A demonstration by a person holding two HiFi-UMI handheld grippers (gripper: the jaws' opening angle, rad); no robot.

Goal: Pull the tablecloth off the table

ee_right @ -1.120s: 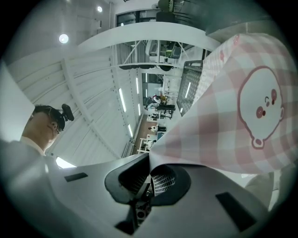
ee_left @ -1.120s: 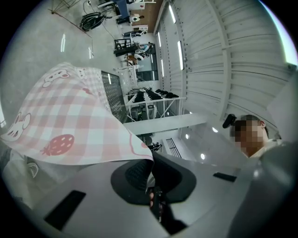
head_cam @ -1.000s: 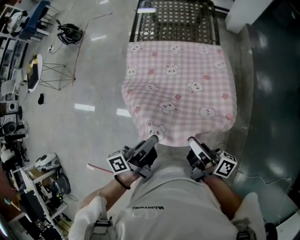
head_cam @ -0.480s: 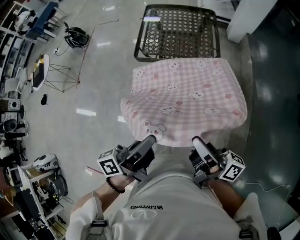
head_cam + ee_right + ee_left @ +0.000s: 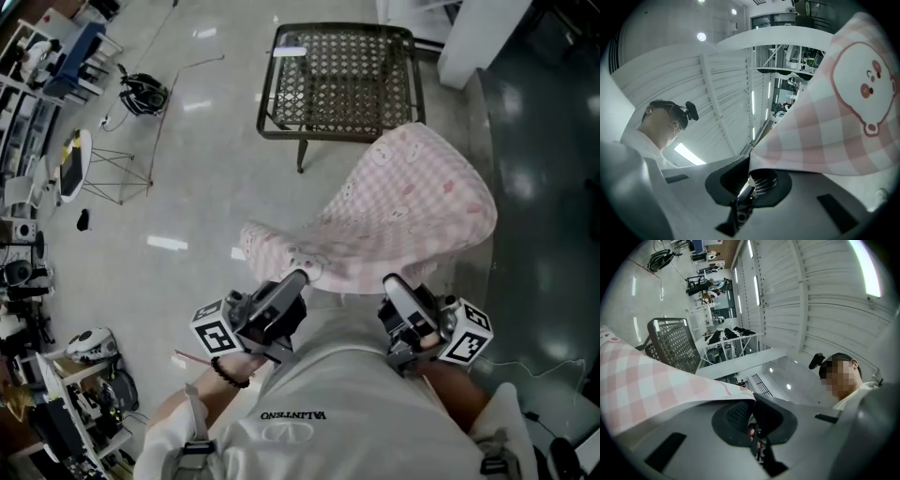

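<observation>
Tablecloth (image 5: 403, 211), pink-checked with cartoon animals, hangs billowed in the air between a person and a wire-mesh tabletop (image 5: 342, 70), its far edge by the tabletop's near right corner, the rest clear of the mesh. Left claw (image 5: 292, 284) is clamped on one near corner, right claw (image 5: 394, 286) on the other, both held close to the person's chest above a glossy floor (image 5: 187, 206).

The right tongs (image 5: 751, 178) pinch an edge of the pink-checked tablecloth (image 5: 820, 140), which spreads up and right showing a round cartoon animal (image 5: 865, 91), while a person (image 5: 640, 140) is at left under a white ribbed ceiling (image 5: 722, 79).
</observation>
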